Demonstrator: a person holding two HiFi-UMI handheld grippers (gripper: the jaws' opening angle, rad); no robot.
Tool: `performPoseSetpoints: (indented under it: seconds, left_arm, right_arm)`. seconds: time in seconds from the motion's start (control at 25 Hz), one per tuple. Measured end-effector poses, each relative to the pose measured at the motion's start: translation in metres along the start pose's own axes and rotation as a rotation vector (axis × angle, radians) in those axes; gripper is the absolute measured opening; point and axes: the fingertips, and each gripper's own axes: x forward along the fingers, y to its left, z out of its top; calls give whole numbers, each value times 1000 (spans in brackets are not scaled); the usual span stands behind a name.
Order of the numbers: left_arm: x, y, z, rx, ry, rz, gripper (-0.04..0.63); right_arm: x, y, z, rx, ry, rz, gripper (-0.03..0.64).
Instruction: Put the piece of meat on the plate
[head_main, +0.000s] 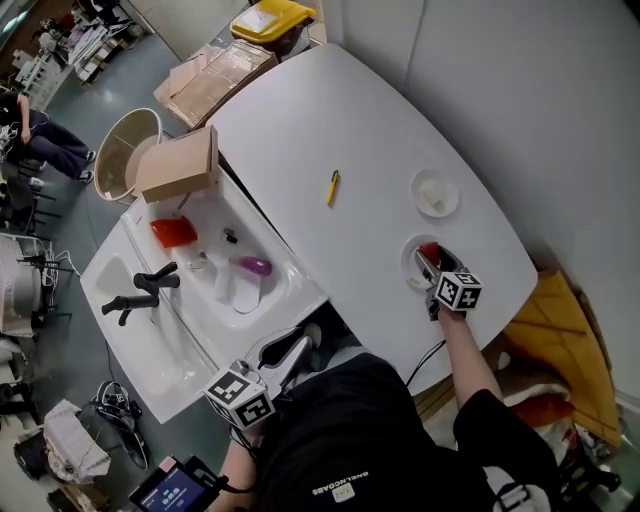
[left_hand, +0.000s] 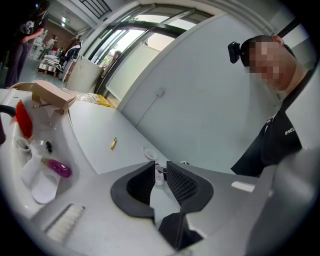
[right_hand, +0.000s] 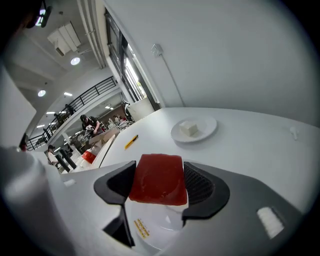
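1. The flat slab of red meat (right_hand: 159, 181) is clamped between the two black jaws of the right gripper (right_hand: 160, 174), low in the centre of the right gripper view. Both ribbed pads press on its sides.
2. The slab is held just over a small round white plate (right_hand: 150, 229), whose surface shows beneath the jaws at the bottom of that view. Whether the meat already touches the plate cannot be told.
3. In the head view this plate lies right of centre on the white oval table (head_main: 340, 110), near the table's lower right edge.
4. The left gripper (left_hand: 159, 176) is kept away from the plate. Its jaws are slightly apart, with nothing between them.
5. If the jaws are opened while the slab is tilted or off centre, it could land on the rim and slide onto the table.
6. The meat may cling to one pad and be dragged off the plate as the gripper is drawn back.
7. The light plate could be pushed towards the table edge if it is struck by the jaw tips.
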Motion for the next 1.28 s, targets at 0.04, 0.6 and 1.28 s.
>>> performPoseSetpoints:
  seconds: [0.04, 0.6, 1.28]
  left_arm:
    - [0, 1, 0, -3, -2, 3, 75]
    - [-5, 6, -4, -37, -21, 12, 77]
    - [-9, 7, -6, -57, -47, 24, 80]
  right_arm:
    - [2, -1, -2, -16, 8, -8, 302]
    - [16, -5, -26, -290, 138, -119, 302]
    - [25, -9, -36, -370, 205, -182, 304]
